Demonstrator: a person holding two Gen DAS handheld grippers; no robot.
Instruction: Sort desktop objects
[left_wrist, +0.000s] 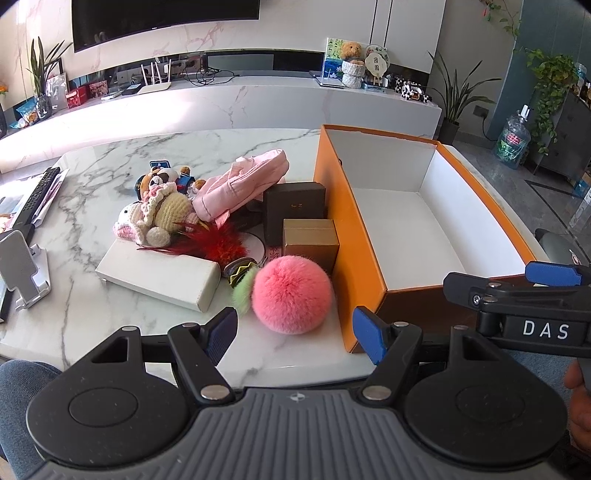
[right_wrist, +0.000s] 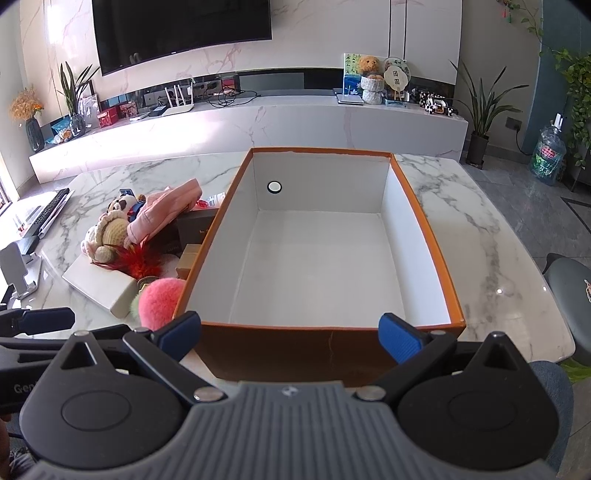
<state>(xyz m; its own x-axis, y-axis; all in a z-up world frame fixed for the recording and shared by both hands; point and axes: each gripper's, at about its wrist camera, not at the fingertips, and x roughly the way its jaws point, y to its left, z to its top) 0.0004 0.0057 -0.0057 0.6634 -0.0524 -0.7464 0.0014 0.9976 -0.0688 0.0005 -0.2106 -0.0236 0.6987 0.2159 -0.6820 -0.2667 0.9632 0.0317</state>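
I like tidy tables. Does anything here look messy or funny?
Yes. The toys are heaped beside the orange box, which is empty. A pink pouch leans tilted on a dark brown box, red feathers sprawl over a white box, and a pink pom-pom sits loose at the front.

You are seeing white letters "DAS" showing on the black body of the right gripper (left_wrist: 554, 280) — and a cut-off "Gen" is showing on the black left gripper (right_wrist: 37, 321).
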